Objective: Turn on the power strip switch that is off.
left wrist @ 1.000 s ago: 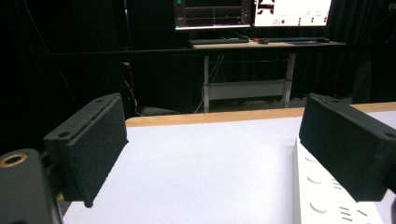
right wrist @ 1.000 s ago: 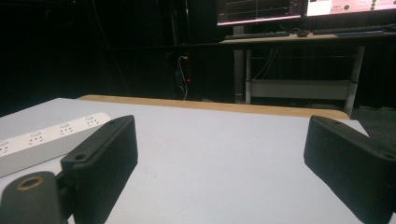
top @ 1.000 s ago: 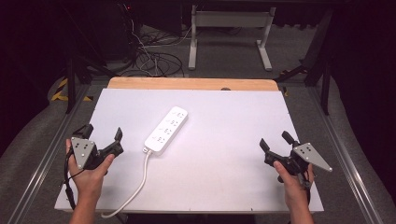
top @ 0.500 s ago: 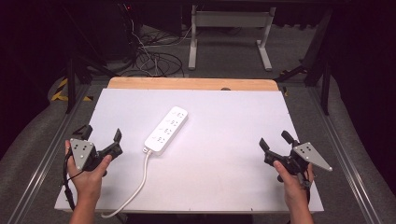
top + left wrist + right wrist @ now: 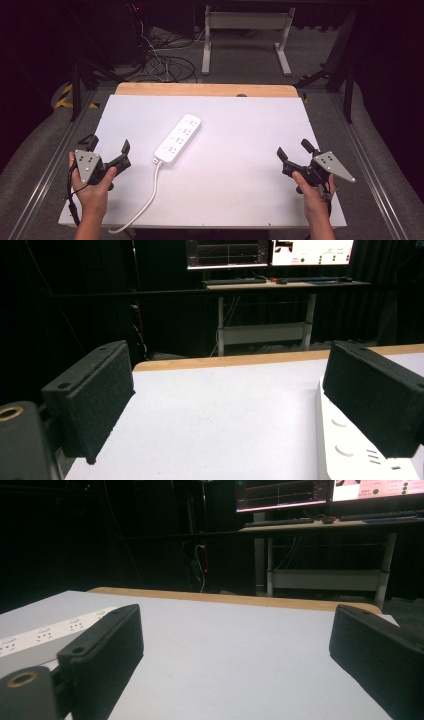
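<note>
I see one white power strip (image 5: 178, 140) lying at an angle just left of the table's middle, its single cord (image 5: 145, 202) curling down to the near edge. Since half a second ago it has not shifted, and neither hand has moved to any degree I can make out; a second ago the left hand sat slightly nearer the strip.

I count two grippers. My left gripper (image 5: 109, 153) hovers near the table's left edge, just beside the strip's near end, jaws spread wide and holding nothing; in the left gripper view (image 5: 220, 405) the strip's end (image 5: 350, 450) sits under the right-hand jaw. My right gripper (image 5: 295, 154) is near the right edge, well apart from the strip, jaws likewise spread and empty (image 5: 235, 655). On the strip I count what look like four socket groups, though the high view is too small to be sure.

The white table top (image 5: 240, 150) is bare between the strip and the right gripper, giving open room. A wooden strip (image 5: 205, 90) borders the far edge.
</note>
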The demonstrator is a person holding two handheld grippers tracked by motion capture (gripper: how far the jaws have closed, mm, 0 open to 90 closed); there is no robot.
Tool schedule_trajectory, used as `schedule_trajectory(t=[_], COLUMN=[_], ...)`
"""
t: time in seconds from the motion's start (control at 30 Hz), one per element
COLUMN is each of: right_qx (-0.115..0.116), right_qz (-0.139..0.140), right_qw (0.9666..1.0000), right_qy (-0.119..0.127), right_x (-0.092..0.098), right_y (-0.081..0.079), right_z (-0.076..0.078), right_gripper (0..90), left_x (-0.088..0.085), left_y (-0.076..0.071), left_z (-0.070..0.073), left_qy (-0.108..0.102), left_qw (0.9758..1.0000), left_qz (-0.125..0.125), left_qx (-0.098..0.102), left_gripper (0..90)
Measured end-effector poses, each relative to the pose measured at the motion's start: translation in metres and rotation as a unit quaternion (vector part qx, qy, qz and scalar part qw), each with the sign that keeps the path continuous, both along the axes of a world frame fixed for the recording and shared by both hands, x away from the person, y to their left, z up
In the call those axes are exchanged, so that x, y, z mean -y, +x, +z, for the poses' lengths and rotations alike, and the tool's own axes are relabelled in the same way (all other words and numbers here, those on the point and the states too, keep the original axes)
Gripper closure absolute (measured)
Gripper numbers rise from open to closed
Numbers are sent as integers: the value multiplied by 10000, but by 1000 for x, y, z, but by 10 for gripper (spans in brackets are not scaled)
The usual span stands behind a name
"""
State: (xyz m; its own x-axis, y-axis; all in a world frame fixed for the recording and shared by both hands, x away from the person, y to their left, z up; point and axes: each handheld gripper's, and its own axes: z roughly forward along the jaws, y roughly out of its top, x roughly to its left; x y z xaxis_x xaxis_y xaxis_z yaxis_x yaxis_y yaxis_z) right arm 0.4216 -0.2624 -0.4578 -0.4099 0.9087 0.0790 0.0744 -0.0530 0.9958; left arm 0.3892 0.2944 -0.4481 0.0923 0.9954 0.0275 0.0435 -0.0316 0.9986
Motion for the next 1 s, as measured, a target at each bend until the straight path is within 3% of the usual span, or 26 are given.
schedule_trajectory(t=[0.6, 0.83, 1.0], right_qx=[100, 8, 11], right_qz=[47, 61, 9], right_qw=[9999, 10000, 10000], right_qy=[10, -65, -29], right_x=[2, -1, 3], right_y=[-1, -1, -2], right_z=[0, -2, -2], right_gripper=[10, 16, 20], left_x=[-5, -7, -5], left_y=[0, 1, 2], left_z=[-2, -2, -3], left_qy=[-18, -105, -37], left_qw=[9999, 9999, 10000], left_qz=[99, 91, 31], left_qx=[-4, -12, -35], left_gripper=[51, 49, 49])
